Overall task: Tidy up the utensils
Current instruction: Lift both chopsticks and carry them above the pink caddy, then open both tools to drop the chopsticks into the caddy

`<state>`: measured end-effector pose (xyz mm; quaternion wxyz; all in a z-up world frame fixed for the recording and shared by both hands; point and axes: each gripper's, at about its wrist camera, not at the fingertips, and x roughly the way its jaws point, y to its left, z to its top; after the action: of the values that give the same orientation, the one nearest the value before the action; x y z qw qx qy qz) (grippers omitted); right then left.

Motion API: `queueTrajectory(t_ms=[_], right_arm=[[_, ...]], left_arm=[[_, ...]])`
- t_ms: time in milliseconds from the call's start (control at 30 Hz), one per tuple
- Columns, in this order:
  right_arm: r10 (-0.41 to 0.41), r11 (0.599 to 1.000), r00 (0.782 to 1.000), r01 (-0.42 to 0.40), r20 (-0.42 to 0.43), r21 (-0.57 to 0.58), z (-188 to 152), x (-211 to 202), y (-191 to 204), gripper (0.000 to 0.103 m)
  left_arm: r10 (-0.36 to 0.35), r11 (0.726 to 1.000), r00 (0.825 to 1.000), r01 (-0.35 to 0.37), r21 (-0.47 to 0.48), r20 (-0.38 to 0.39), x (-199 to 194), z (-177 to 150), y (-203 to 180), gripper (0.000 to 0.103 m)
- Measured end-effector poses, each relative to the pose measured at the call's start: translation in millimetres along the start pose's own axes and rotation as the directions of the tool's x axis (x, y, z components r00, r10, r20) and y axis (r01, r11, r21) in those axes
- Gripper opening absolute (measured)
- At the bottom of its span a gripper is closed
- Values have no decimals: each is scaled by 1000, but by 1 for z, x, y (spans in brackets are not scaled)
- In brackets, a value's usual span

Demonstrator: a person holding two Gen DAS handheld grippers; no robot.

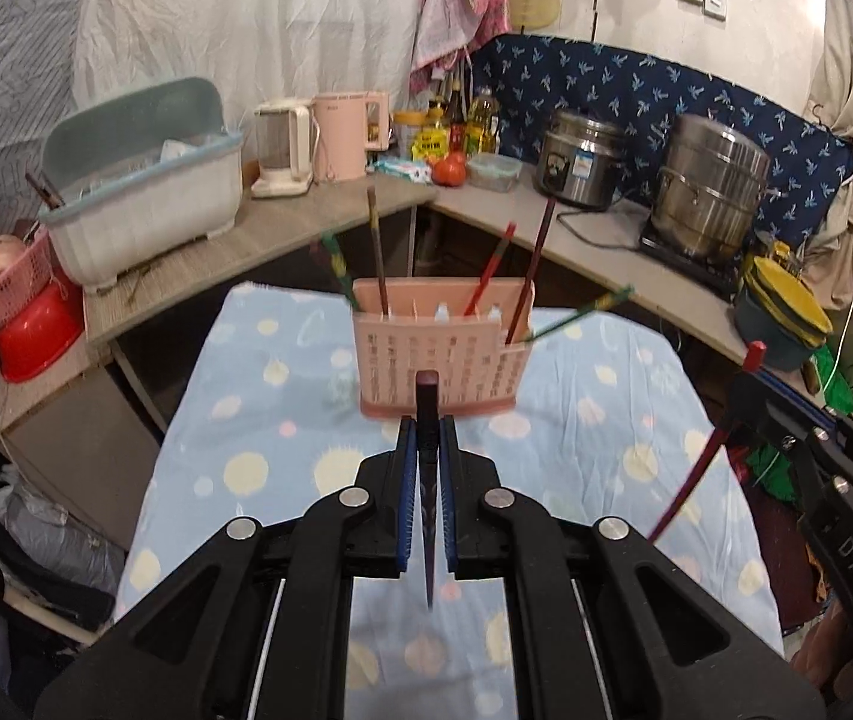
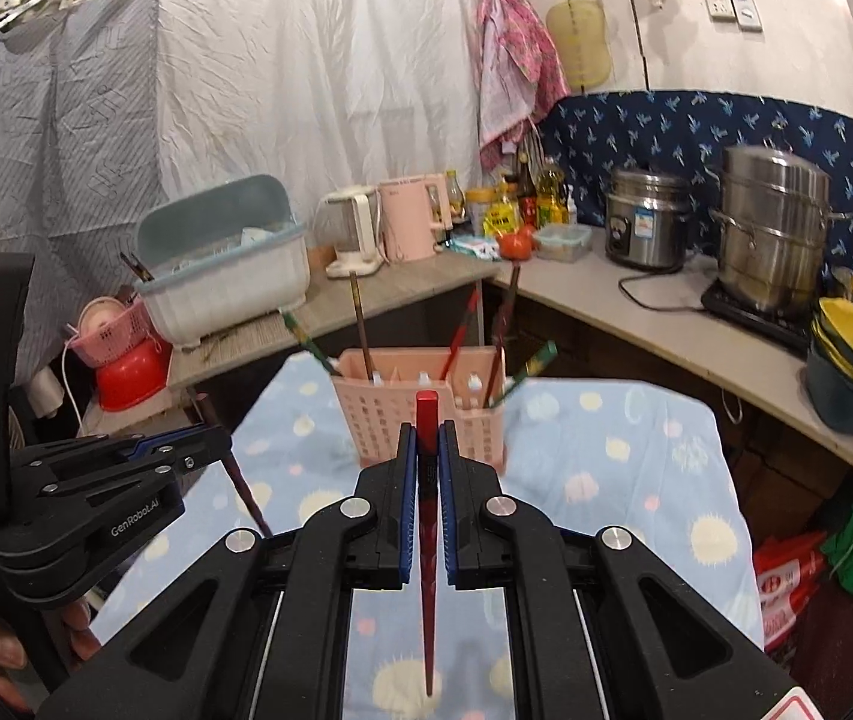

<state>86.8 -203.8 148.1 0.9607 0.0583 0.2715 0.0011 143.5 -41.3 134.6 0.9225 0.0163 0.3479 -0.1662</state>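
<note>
Left gripper (image 1: 427, 432) is clamping a dark patterned chopstick (image 1: 428, 510), squared butt end up, tapered tip pointing down over the table (image 1: 606, 432). Right gripper (image 2: 427, 438) is pinching a glossy red chopstick (image 2: 427, 540) the same way. Pink slotted holder (image 1: 426, 360) is standing ahead on the spotted blue cloth, five chopsticks (image 1: 377, 252) leaning inside.

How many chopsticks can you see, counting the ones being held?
7. Five stand in the pink holder: green one far left, brown, red, dark red, green far right. The left gripper holds a dark chopstick, the right gripper a red chopstick. More could be hidden inside.
</note>
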Motion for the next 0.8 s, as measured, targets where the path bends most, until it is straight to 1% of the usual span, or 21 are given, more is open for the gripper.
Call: queueTrajectory(t_ms=[67, 167, 267, 333, 467, 533, 633, 733, 800], right_arm=[[12, 1000, 1000, -12, 20, 4, 19, 7, -2, 7], [24, 1000, 998, -25, 61, 14, 52, 17, -3, 7], [21, 1000, 993, -23, 112, 11, 86, 28, -2, 7], [20, 1000, 990, -22, 142, 12, 110, 38, -1, 7], [17, 999, 984, -22, 178, 28, 144, 61, -3, 7], [13, 1000, 980, -19, 197, 25, 155, 74, -1, 7], [14, 999, 981, -20, 192, 27, 162, 99, 0, 7], [21, 999, 985, -28, 171, 35, 157, 126, -3, 7], [16, 999, 990, -22, 139, 42, 148, 146, -5, 7]], left_arm=[[-8, 1000, 1000, 8, 6, 28, 0, 24, 0, 7], [5, 1000, 997, -7, 22, 81, -3, 58, -2, 7], [29, 999, 987, -34, 30, 158, -6, 99, -5, 7], [32, 999, 980, -38, 24, 196, -7, 122, -5, 7], [47, 998, 964, -56, 24, 263, 2, 163, -7, 7], [52, 998, 960, -61, 26, 275, 11, 174, -7, 7], [54, 998, 959, -64, 26, 279, 32, 184, -5, 7], [52, 998, 962, -58, 16, 268, 53, 181, 0, 7], [53, 998, 967, -57, 10, 251, 70, 176, 5, 7]])
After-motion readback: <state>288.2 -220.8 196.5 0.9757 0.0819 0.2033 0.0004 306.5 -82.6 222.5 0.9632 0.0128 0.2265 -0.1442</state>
